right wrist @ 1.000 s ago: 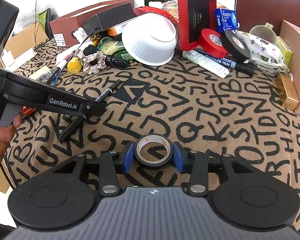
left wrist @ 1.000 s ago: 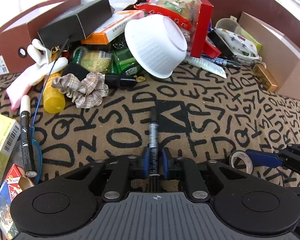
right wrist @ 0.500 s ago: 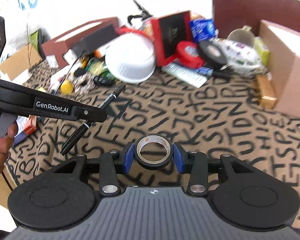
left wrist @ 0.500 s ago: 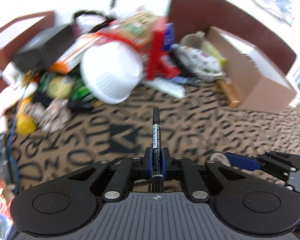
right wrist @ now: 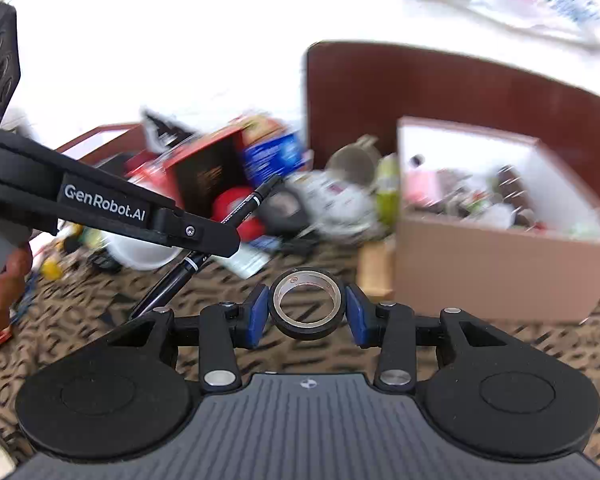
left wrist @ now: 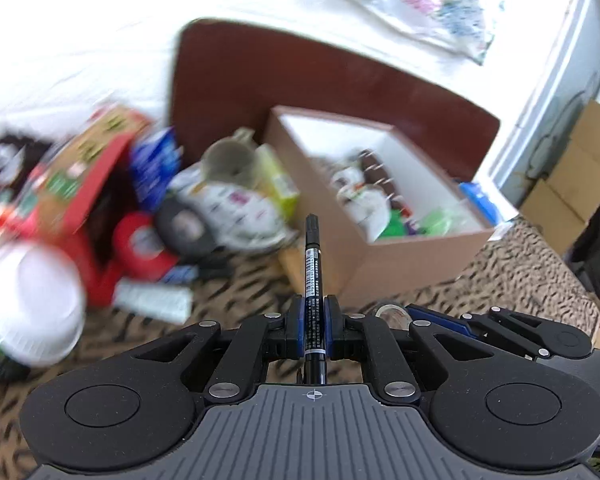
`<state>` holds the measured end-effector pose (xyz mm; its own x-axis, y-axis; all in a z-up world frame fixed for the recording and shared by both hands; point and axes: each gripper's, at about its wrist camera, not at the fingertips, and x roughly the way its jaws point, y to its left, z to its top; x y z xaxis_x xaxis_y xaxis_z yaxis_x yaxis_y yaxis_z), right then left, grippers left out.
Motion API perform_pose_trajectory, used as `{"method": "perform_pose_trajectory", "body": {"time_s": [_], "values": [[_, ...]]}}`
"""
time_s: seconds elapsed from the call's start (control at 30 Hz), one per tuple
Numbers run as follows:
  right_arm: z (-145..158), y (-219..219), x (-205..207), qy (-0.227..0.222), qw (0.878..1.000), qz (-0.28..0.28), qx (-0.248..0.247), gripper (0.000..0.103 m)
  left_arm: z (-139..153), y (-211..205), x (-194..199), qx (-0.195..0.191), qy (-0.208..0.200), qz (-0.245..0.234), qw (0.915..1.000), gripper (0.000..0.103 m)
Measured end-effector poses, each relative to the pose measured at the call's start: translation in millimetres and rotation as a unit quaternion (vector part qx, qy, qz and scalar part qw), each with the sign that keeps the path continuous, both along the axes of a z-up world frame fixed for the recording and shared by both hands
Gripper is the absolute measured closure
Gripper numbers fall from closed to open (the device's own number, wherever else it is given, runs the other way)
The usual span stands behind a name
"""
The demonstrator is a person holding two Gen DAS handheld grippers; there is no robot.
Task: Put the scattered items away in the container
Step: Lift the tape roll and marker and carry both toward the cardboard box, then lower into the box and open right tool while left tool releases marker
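Pinching a black marker point(left wrist: 313, 280) between blue pads, the left gripper point(left wrist: 314, 322) points it toward the open cardboard box point(left wrist: 412, 256) ahead on the patterned cloth point(left wrist: 532, 280).

Right wrist view: the right gripper point(right wrist: 307, 314) clamps a tape roll point(right wrist: 307, 308), off the cloth, near the box point(right wrist: 496, 276).

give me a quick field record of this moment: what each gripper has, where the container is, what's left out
left gripper: shut on black marker, tip pointing toward the box
right gripper: shut on black tape roll
container: open cardboard box, ahead to the right, already holding items
left out: white bowl, red tape roll, mug
surface: letter-print cloth
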<state>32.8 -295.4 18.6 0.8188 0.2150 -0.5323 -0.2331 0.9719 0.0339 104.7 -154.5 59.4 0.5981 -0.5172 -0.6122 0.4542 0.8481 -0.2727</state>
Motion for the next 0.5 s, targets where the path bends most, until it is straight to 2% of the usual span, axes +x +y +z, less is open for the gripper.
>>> {"method": "perform_pose_trajectory", "body": {"time_s": [0.23, 0.5], "values": [[20.9, -44.2, 32.4, -0.033, 0.999, -0.038, -0.013, 0.057, 15.2, -56.0, 45.4, -0.010, -0.008, -0.020, 0.9997, 0.098], [20.3, -84.5, 84.3, -0.035, 0.996, -0.081, -0.020, 0.057, 6.3, -103.5, 109.3, -0.013, 0.004, -0.018, 0.9997, 0.098]]}}
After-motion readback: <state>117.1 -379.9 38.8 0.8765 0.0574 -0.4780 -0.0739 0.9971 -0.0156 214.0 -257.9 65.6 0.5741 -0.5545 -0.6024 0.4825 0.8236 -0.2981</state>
